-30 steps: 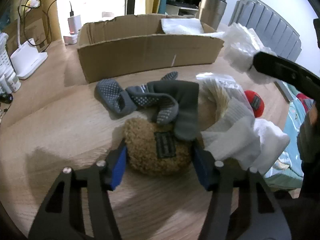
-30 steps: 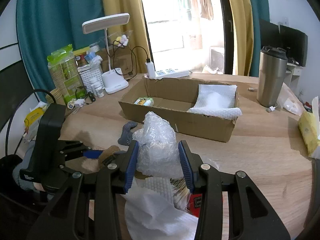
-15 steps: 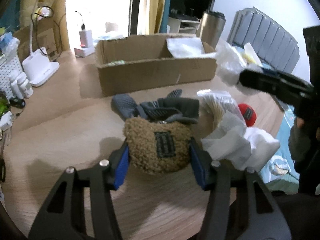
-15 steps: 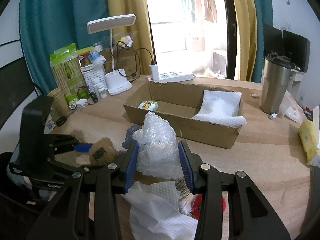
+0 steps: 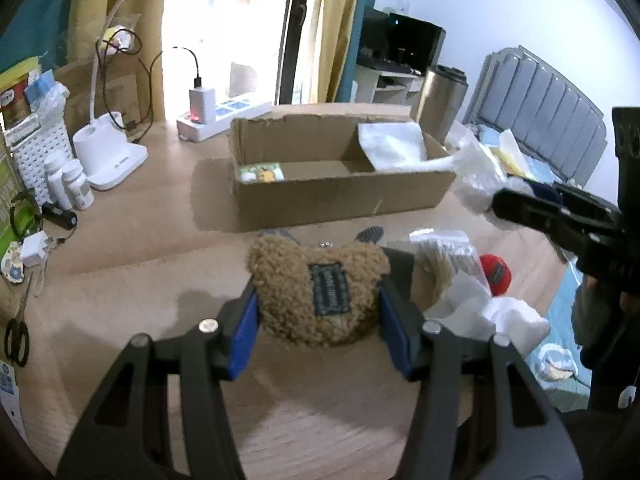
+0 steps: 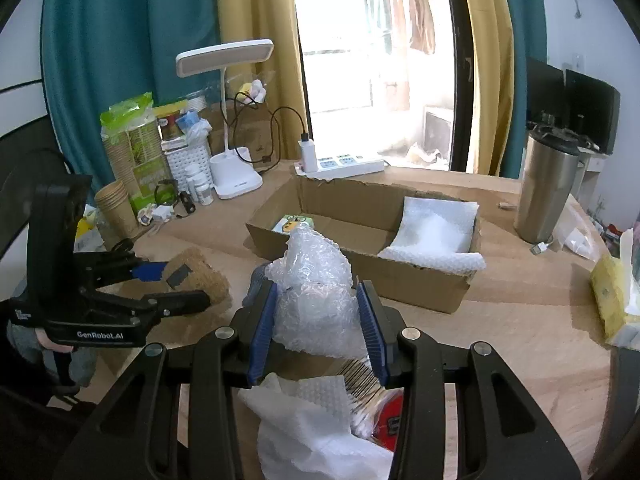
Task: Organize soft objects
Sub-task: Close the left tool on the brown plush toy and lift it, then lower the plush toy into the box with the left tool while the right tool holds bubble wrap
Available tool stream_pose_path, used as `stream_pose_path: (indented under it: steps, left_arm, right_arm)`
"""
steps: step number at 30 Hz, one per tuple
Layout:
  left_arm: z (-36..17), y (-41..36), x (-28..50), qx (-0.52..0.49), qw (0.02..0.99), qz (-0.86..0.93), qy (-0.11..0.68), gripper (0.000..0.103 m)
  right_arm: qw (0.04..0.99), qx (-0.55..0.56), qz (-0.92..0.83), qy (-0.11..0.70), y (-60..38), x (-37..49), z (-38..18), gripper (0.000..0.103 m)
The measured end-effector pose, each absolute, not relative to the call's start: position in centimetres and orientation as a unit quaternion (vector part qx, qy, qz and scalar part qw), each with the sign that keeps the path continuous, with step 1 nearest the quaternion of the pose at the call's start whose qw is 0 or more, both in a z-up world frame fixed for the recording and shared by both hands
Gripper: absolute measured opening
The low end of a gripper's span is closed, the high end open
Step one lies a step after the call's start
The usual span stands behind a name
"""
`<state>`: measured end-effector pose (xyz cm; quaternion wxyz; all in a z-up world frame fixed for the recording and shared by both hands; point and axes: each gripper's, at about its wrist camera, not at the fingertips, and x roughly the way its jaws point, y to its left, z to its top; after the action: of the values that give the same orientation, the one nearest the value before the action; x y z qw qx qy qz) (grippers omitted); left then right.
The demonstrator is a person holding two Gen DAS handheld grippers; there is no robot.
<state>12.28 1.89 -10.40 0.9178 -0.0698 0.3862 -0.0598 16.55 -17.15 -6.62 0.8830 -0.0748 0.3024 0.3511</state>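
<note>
My left gripper (image 5: pixel 318 320) is shut on a brown fuzzy pouch (image 5: pixel 316 284) with a dark label, held above the table; the pouch also shows in the right wrist view (image 6: pixel 196 276). My right gripper (image 6: pixel 316 316) is shut on a wad of clear bubble wrap (image 6: pixel 312 292), raised in front of the open cardboard box (image 6: pixel 360 276). The box (image 5: pixel 340 196) holds a white foam sheet (image 5: pixel 394 144) and a small green packet (image 5: pixel 262 172). Grey socks (image 5: pixel 370 234) peek from behind the pouch. White foam pieces (image 6: pixel 316 432) and a red item (image 5: pixel 494 274) lie on the table.
A steel tumbler (image 6: pixel 548 188) stands right of the box. A white desk lamp (image 6: pixel 236 176), power strip (image 6: pixel 340 164), bottles, paper cups (image 6: pixel 116 208) and scissors (image 5: pixel 16 340) crowd the left side. A tissue pack (image 6: pixel 616 292) lies at the right edge.
My left gripper has lifted the brown pouch off the socks and higher above the table. My right gripper with the bubble wrap has risen slightly too.
</note>
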Motion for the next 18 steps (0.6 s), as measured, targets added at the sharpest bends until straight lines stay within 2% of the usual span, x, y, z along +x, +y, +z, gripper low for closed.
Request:
stream_pose_path:
  steps: [18]
  left_arm:
    - [-8.6,2.2,14.5,-0.083,0.926,-0.061,0.364,0.056]
  right_arm:
    - [0.890,-0.068,0.339,0.298,-18.2,18.9,-5.8,0.043]
